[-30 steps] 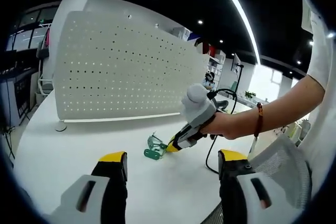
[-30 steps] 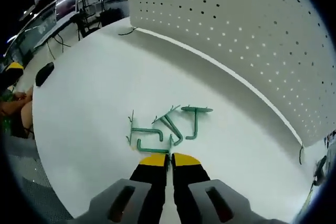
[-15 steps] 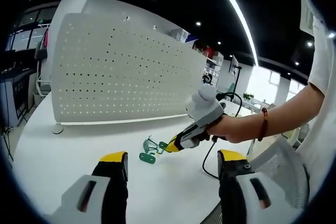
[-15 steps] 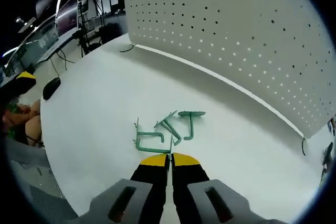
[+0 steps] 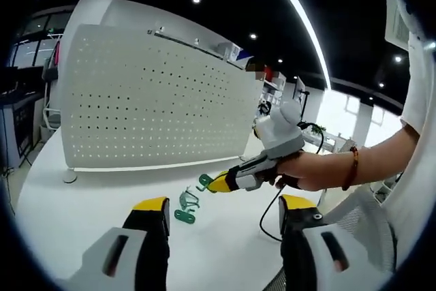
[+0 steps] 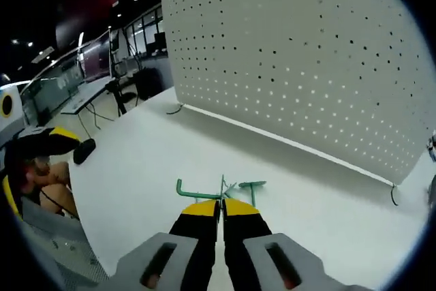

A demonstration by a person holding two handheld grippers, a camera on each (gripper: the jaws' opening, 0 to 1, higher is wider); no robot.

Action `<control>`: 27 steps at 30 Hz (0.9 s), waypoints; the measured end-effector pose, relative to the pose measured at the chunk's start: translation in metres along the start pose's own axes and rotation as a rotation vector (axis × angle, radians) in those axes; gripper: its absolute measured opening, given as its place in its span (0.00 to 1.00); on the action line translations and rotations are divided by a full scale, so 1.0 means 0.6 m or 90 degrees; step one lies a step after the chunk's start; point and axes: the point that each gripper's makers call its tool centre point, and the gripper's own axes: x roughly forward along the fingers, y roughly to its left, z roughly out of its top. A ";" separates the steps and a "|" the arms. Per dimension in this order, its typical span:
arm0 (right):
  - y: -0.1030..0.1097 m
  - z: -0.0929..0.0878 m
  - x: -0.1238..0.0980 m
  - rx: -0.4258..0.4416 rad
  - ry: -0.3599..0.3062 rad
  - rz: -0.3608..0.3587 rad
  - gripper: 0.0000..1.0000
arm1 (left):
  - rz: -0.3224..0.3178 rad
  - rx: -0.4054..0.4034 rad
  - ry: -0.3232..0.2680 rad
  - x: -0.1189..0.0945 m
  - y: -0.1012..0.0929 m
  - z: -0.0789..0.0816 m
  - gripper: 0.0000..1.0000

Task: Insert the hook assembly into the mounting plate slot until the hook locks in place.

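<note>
Left gripper view: right gripper [image 5: 219,183], yellow-tipped black jaws pressed together, pinches a green wire hook [image 5: 204,181] clear of the round white table [image 5: 82,202], just in front of the big white perforated pegboard panel [image 5: 150,107] standing upright on the table; more green hooks [image 5: 184,207] lie on the tabletop below it, near but apart; a hand w/ red bead bracelet [image 5: 310,172] grips the tool. Left gripper [image 5: 221,217]: jaws wide apart, nothing betw. them.

Right gripper view: right gripper [image 6: 223,206] jaws closed, green hook [image 6: 197,193] sticking out left at the tips; exactly how it's clamped is hard to tell; another hook [image 6: 251,187] lies on the table just beyond; pegboard [image 6: 306,66] rises behind.
</note>
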 end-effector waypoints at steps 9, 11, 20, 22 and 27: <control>0.023 0.053 -0.034 0.004 -0.087 0.019 0.01 | -0.011 -0.017 0.012 0.008 -0.010 0.007 0.64; 0.030 0.058 -0.040 0.006 -0.098 0.024 0.01 | -0.013 -0.018 0.012 0.008 -0.012 0.009 0.64; 0.058 0.081 -0.071 -0.007 -0.167 0.042 0.01 | -0.021 -0.023 0.004 0.016 -0.020 0.025 0.60; 0.058 0.080 -0.077 -0.004 -0.169 0.043 0.01 | -0.028 -0.045 -0.008 0.018 -0.026 0.031 0.59; 0.061 0.083 -0.094 0.008 -0.188 0.048 0.01 | -0.033 -0.045 -0.017 0.023 -0.037 0.038 0.59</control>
